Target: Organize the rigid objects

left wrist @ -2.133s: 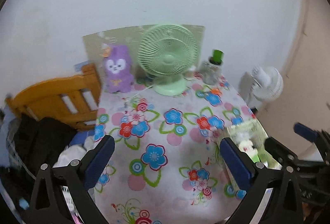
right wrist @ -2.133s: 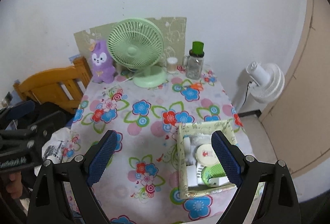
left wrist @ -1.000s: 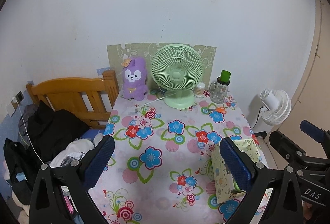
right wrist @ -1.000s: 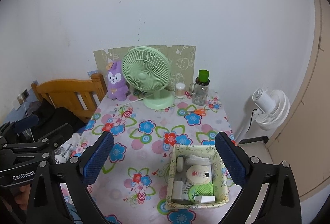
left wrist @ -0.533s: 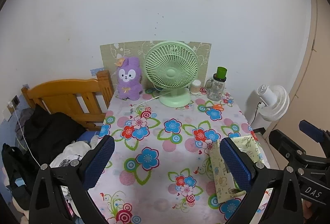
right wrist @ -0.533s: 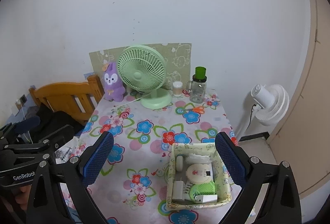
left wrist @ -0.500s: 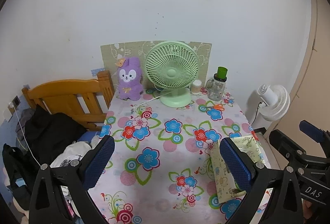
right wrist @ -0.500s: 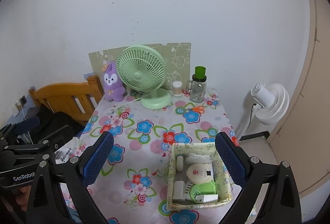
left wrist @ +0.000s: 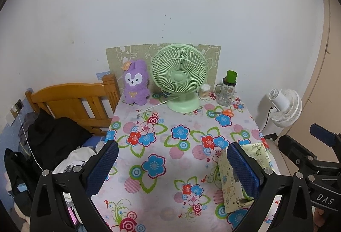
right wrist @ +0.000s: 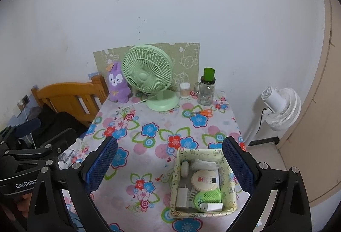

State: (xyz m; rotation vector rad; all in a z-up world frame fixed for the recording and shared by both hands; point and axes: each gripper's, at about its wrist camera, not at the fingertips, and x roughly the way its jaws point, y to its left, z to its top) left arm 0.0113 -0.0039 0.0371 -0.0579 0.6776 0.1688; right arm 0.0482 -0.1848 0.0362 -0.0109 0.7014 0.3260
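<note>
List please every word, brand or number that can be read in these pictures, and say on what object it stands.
"DAS": white letters on the black body of the right hand-held gripper, seen from the left wrist view.
"GenRobo": white letters, cut off by a finger, on the black body of the left hand-held gripper, seen from the right wrist view.
The tag on the purple plush toy and the prints on the storage box are too small to read.

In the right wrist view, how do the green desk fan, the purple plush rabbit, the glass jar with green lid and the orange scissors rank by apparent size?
Largest to smallest:
1. Green desk fan
2. Purple plush rabbit
3. Glass jar with green lid
4. Orange scissors

All stand at similar depth near the wall, so nearness hardly distorts this.
</note>
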